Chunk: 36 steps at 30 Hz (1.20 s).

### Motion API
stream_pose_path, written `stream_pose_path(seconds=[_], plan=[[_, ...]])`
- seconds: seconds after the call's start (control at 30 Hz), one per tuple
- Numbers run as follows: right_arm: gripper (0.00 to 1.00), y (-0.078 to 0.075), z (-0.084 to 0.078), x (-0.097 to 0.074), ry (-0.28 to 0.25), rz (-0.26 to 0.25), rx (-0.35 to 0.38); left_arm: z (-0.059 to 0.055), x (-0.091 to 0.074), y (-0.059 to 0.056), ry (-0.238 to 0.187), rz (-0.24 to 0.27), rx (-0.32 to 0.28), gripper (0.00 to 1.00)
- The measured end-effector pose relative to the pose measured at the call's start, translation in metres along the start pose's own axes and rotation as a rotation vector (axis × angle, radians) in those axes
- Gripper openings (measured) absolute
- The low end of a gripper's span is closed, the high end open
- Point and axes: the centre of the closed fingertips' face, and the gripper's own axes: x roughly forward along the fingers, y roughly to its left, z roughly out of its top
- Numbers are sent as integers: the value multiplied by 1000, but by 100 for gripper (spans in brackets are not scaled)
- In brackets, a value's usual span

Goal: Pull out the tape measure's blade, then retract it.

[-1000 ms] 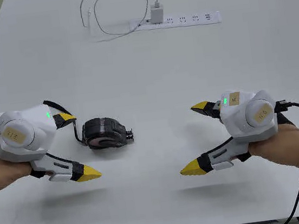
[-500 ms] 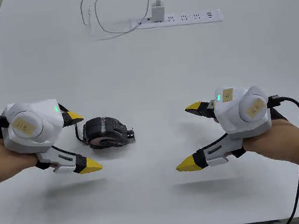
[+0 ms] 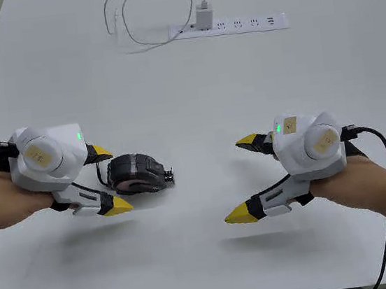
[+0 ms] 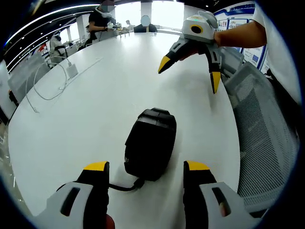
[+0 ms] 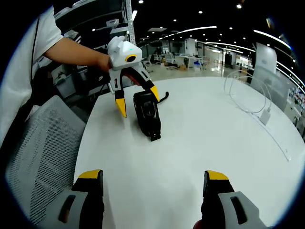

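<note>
Left gripper view: left gripper (image 4: 146, 166) jaws spread, tape measure (image 4: 150, 143) lying between and just ahead of its tips, not clamped. Case looks hard, dense and smooth, and is probably best gripped across its flat flanks. Right gripper (image 3: 241, 177) jaws also spread, well beyond, facing the blade hook (image 5: 154, 138). White table (image 3: 186, 89) looks slick; power strip (image 3: 235, 25) is farthest.
</note>
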Motion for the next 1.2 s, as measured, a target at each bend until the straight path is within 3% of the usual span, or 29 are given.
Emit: stream_pose_path(seconds=[0.67,1.2], plan=[[85,0,2,6,-3,11,1,-2,7,1,32,-27,24,40],[84,0,0,8,-2,13,5,-2,12,-1,43,-47,30,32]])
